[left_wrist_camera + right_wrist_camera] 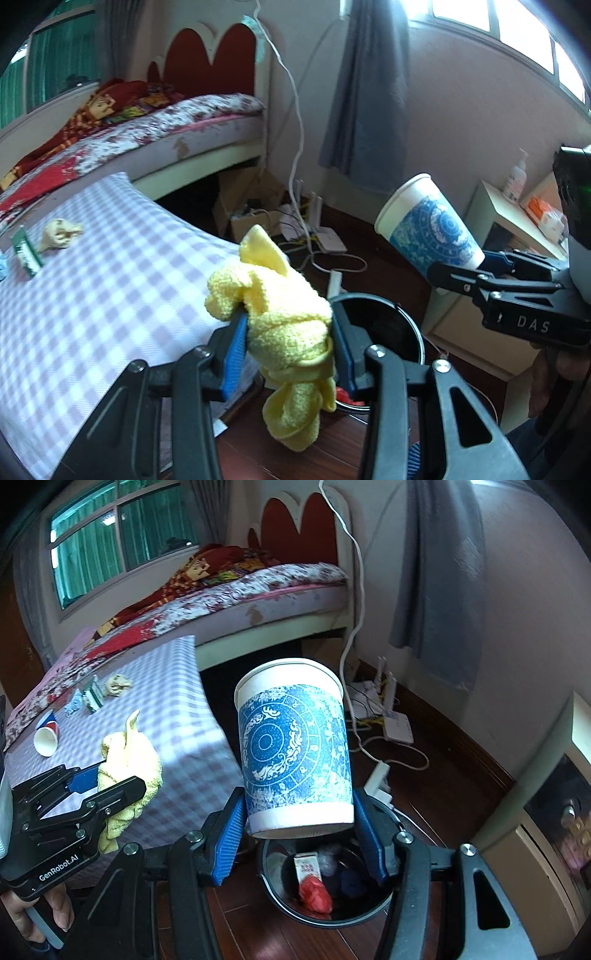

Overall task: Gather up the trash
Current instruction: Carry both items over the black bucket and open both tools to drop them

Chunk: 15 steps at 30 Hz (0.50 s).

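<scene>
My left gripper is shut on a crumpled yellow cloth, held at the table's edge beside the black trash bin. It also shows in the right wrist view with the cloth. My right gripper is shut on a white paper cup with a blue pattern, held right above the bin, which holds red and white trash. In the left wrist view the cup is tilted in the right gripper.
The checkered table carries a crumpled paper wad, a green packet, a small paper cup and a bluish scrap. A bed stands behind. Cables and a router lie on the wooden floor. A white cabinet stands at right.
</scene>
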{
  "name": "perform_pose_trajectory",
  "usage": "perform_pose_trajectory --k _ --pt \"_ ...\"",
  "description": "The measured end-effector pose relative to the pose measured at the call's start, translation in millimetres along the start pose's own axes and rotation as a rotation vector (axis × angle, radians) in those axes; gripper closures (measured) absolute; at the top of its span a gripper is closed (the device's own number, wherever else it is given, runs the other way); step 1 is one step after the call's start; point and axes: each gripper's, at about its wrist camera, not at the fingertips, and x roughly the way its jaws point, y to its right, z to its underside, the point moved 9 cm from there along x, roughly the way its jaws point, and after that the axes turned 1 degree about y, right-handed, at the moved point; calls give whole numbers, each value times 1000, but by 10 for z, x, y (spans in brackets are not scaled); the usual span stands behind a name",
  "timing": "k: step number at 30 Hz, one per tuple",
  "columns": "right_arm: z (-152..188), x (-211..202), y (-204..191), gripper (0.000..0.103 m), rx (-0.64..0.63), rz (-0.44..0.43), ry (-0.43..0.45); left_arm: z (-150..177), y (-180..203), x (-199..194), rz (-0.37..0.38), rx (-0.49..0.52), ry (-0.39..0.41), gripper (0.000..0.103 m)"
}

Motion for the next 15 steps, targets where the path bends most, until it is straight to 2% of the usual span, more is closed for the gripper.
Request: perform_pose_trajectory --k 9,15 --pt "385 144 381 45 23 36 -80 208 354 369 89 25 -90 60" --pt "670 364 554 44 -4 44 -164 436 527 666 173 28 -191 60"
